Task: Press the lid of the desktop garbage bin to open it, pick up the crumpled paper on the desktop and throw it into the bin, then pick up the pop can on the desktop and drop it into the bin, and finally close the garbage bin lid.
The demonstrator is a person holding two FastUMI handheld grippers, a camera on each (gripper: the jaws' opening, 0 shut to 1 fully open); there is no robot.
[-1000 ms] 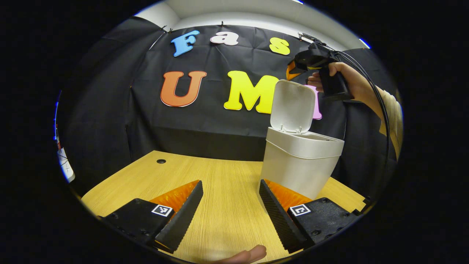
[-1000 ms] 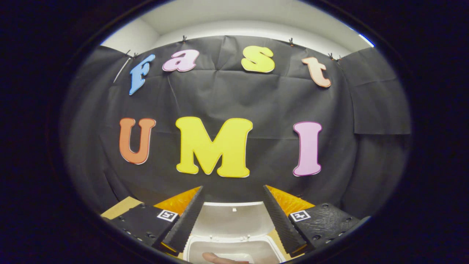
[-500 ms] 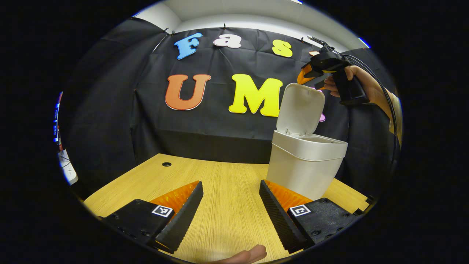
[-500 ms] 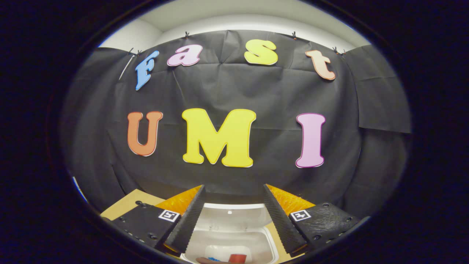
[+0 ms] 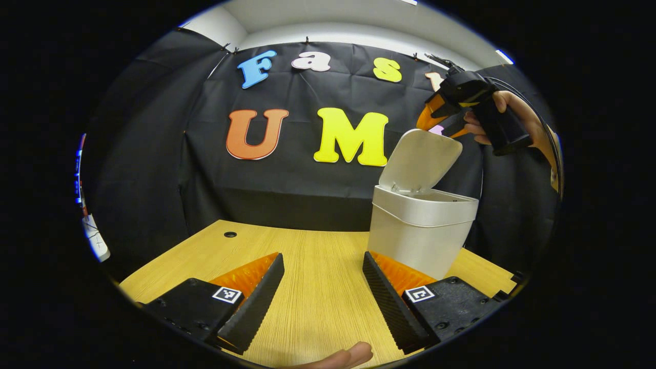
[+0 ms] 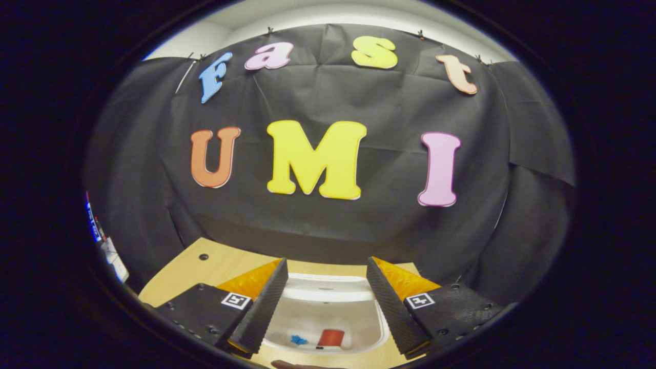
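The bin lid (image 5: 423, 159) stands half tilted over the open bin (image 5: 420, 236), just below the right gripper (image 5: 443, 115), whose jaws I cannot judge from there; in its own view they stand apart and empty. The lid looks light, stiff and hinged: a push on its top edge should shut it. A red can (image 6: 330, 337) lies inside. The left gripper (image 5: 323, 292) hangs spread, empty, over the table (image 5: 318, 246).

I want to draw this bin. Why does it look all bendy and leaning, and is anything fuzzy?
In the left gripper view the fisheye lens bows the table edge and tilts the bin; its lid looks sharp, with soft light and no glare. In the right gripper view the bin's inside sits low, shaded and a bit soft, so the things in it are hard to tell.
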